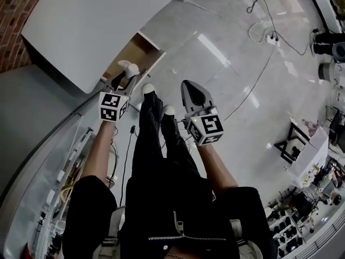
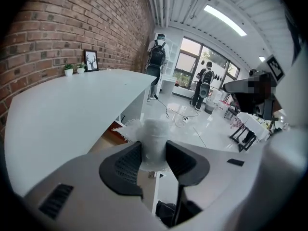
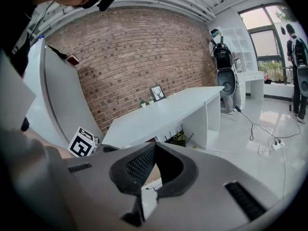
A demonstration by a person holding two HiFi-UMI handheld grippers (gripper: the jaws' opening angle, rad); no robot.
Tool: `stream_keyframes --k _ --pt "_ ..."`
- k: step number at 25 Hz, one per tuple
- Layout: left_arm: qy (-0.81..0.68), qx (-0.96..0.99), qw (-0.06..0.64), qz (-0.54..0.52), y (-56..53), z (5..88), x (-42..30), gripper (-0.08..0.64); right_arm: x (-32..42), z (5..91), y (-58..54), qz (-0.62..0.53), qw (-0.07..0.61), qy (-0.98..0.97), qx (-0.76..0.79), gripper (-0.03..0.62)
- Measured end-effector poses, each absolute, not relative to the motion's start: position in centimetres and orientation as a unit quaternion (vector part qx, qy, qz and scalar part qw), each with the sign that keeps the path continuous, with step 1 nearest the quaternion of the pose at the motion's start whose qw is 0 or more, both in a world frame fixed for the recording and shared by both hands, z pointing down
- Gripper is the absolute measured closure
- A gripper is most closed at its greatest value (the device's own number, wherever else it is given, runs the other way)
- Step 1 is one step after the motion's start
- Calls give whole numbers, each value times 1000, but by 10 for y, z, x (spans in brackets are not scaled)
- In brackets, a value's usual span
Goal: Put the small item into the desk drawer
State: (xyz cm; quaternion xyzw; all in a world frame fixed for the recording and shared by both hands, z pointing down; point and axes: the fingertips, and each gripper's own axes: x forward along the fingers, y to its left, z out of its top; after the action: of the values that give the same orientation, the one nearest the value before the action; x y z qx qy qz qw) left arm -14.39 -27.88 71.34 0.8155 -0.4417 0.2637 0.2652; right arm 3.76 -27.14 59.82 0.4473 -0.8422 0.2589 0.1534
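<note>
The left claw (image 2: 154, 154) is gripping the white item (image 2: 153, 139) between its pads, holding it just by the open drawer (image 1: 138, 49) under the white tabletop (image 1: 97, 26). The right claw (image 3: 154, 147) is hanging nearby, jaws pressed together, carrying nothing.

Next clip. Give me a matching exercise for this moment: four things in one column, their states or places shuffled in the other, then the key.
Things
1. left hand-held gripper
2. right hand-held gripper
3. desk drawer
4. picture frame

States or places
A. stands on the desk against the brick wall
B. jaws together, nothing between them
C. pulled open
D. shut on the small white item

Pairs: 1-D; 2-B; 3-C; 4-A
</note>
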Motion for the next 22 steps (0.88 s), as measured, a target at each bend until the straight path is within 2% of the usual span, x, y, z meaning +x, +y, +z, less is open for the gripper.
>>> stream_keyframes --k 14,22 --pt "-415 796 258 359 -301 798 -144 393 45 624 -277 292 165 -828 450 586" --pt "-398 775 278 404 -318 845 -145 393 44 637 -282 311 173 -822 444 586"
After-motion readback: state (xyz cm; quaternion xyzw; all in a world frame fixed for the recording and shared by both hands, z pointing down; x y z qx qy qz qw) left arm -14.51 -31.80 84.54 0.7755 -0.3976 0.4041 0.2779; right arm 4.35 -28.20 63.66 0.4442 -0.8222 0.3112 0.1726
